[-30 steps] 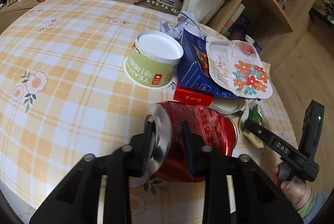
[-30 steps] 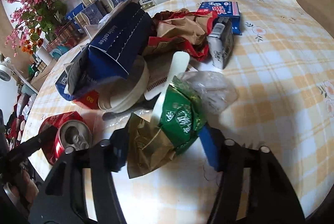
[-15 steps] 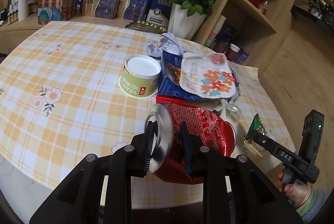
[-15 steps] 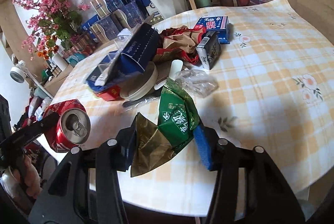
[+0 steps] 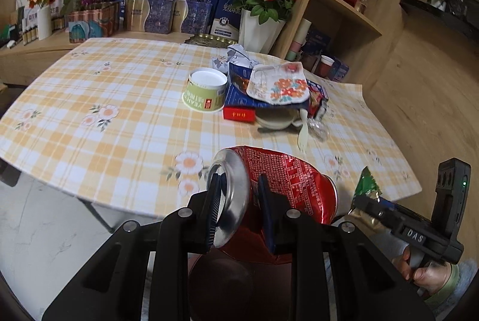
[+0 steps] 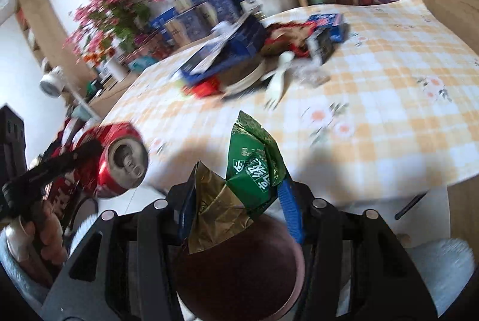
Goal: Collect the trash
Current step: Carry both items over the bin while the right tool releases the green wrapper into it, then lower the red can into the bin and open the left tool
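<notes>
I hold the left gripper with its jaws pinching a crushed red soda can at the end near the silver top; one finger sits on the rim, the other presses in the dented red wall. The can is in the air, off the near edge of the table. The right gripper has its jaws closed on a crumpled green and gold snack wrapper, which stands up between the blue pads.

Under both pairs of jaws I see a dark reddish round shape. I think it is the trash bin, but I cannot be sure, because it is near and not sharp.

So I judge the step in hand is the carry to the bin, with both pieces already off the table. The next move asks me to bring each jaw over the opening and then spread it, so the piece falls inside. The wrapper is light and may stick to a pad, so I should lower it a little first.

More trash waits far ahead of the jaws: a green paper cup, a blue carton, a floral plastic tray and a plastic fork.
</notes>
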The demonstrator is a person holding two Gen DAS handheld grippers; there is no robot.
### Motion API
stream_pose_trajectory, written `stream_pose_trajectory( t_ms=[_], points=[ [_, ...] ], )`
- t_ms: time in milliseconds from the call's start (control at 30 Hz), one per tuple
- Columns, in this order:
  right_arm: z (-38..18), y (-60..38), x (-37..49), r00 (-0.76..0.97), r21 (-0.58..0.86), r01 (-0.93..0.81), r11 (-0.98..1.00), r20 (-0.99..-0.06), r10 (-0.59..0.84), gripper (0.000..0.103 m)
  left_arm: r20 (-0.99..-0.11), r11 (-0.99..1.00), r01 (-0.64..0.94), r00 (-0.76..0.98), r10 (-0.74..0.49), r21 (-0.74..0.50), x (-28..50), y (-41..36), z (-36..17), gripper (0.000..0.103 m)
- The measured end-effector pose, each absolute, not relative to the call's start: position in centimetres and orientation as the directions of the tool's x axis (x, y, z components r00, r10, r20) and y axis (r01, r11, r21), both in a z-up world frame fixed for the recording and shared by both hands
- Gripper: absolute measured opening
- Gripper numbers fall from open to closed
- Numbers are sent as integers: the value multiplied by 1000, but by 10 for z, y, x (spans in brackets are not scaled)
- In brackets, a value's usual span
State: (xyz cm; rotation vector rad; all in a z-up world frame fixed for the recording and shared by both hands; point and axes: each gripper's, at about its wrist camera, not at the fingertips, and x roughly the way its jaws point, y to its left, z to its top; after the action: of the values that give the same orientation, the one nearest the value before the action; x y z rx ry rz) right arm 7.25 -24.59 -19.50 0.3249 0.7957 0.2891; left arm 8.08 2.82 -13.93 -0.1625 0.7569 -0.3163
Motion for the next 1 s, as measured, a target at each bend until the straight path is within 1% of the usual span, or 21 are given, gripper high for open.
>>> stream_pose_trajectory(
  t_ms=[133,233,333,400,533,667,733,800,867,900,967,1000],
  points=[
    [-211,-225,53,620,377,-173,910,-676,398,51,-642,947,212,698,-319,-239,54,34,-146,24],
    [-229,-209,42,577,348,-210,914,-710,403,51,-628,941,199,704,-332,-274,37,42,-157,24],
    [-251,-198,36,530,298,-229,927,-761,375,51,-616,938,190,713,-334,-289,25,45,-168,24],
    [-266,-194,35,500,255,-236,938,-796,342,51,-615,944,193,720,-323,-269,19,46,-172,24],
    [-290,-194,41,440,241,-200,950,-844,307,51,-632,951,201,712,-306,-234,12,49,-180,24],
    [-307,-190,51,400,217,-155,964,-878,262,53,-664,951,168,684,-302,-259,15,59,-193,24],
    [-314,-189,53,370,217,-144,965,-893,256,55,-670,947,152,675,-309,-284,19,64,-197,24],
    [-317,-186,53,353,218,-147,965,-900,257,63,-679,945,144,664,-313,-295,23,65,-202,24],
    [-314,-185,53,361,205,-154,967,-899,248,77,-680,943,157,659,-321,-293,24,62,-203,24],
    [-311,-184,52,371,193,-158,968,-897,239,79,-680,943,166,657,-324,-289,24,59,-203,24],
    [-306,-184,50,391,177,-159,971,-892,226,87,-684,944,191,651,-328,-270,24,52,-204,24],
    [-300,-186,47,409,172,-155,973,-885,222,89,-688,944,200,647,-329,-263,24,48,-205,24]
  ],
)
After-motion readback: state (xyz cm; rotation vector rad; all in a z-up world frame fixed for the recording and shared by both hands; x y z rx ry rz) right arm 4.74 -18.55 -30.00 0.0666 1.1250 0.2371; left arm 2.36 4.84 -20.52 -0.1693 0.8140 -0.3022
